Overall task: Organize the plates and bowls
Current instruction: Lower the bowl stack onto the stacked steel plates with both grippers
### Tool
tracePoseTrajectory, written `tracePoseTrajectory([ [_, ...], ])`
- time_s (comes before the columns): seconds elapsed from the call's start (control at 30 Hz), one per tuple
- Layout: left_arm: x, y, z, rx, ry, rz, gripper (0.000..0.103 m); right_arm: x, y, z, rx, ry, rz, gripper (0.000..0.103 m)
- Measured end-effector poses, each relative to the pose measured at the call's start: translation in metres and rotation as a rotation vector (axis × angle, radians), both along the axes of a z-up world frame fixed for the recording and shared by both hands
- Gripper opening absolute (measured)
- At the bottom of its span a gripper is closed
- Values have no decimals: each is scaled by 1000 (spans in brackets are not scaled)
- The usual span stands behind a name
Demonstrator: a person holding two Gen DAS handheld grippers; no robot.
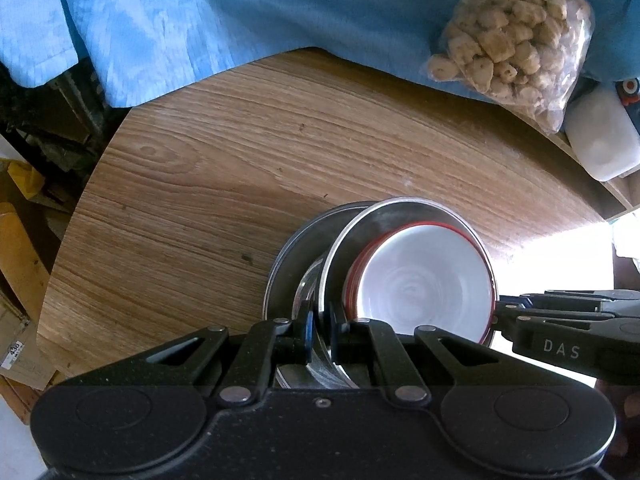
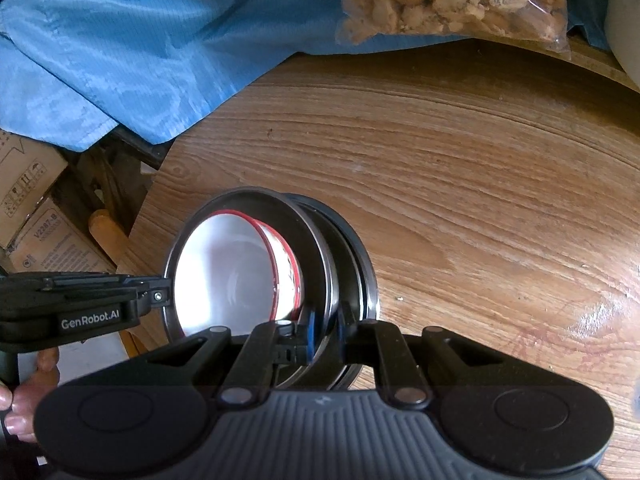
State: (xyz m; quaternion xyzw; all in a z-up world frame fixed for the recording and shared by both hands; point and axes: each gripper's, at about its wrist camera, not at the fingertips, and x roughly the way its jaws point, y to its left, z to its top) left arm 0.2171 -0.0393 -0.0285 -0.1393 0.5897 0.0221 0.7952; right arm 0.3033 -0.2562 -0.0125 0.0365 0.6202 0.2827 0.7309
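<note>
A nested stack of dishes is held tilted above a wooden table (image 1: 240, 152), gripped from two sides. The left gripper (image 1: 322, 330) is clamped narrowly on the rim of a steel plate (image 1: 340, 256); the right gripper (image 2: 324, 334) is pinched on the opposite rim of that stack. A white bowl with a red rim (image 1: 420, 280) is seated inside the plate, and a second steel dish (image 1: 288, 264) lies beneath. A blue cloth (image 1: 200, 20) and a bag of snacks (image 1: 512, 40) are seen at the table's far edge. For a clean set-down, both grips are best kept firm and the stack levelled, so the bowl is not slid out
</note>
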Motion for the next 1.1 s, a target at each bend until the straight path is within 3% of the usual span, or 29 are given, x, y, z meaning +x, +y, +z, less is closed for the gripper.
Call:
tracePoseTrajectory([
  [1.1, 3, -2, -4, 33, 29, 10, 6, 1, 5, -5, -4, -2, 25, 13],
])
